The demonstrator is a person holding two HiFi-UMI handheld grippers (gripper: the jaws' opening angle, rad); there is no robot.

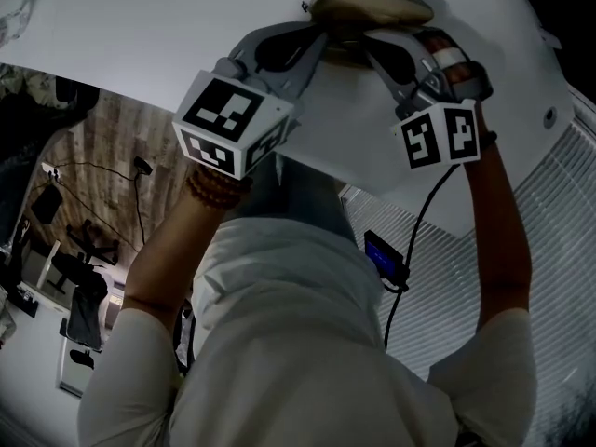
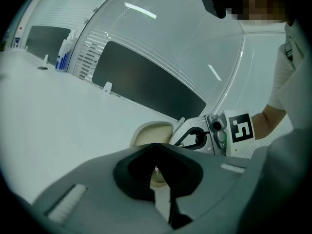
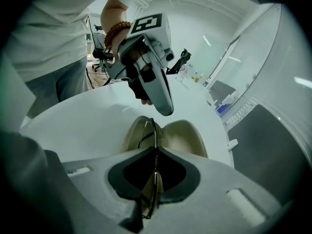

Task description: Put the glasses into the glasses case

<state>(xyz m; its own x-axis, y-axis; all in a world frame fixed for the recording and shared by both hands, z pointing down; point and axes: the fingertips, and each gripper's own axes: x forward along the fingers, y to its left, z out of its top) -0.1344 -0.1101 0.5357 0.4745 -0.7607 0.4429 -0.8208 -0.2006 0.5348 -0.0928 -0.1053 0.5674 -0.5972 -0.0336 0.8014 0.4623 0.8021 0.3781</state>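
Note:
An open beige glasses case (image 3: 183, 135) lies on the white table (image 1: 140, 26), at the top of the head view (image 1: 372, 6). Thin metal-framed glasses (image 3: 152, 145) stand edge-on in my right gripper (image 3: 153, 179), which is shut on them just above the case's hollow. My left gripper (image 3: 163, 106) comes in from the far side with its jaws together, its tip just above the far end of the glasses. I cannot tell whether it touches them. In the left gripper view the case (image 2: 151, 133) lies just beyond the jaws (image 2: 158, 174), with the right gripper (image 2: 195, 138) beside it.
Dark panels (image 2: 146, 82) and several bottles (image 2: 61, 57) stand along the table's far edge. A cable (image 1: 410, 240) hangs from the right gripper past a small blue-lit device (image 1: 382, 254). An office chair (image 3: 100, 57) stands on the floor behind the person.

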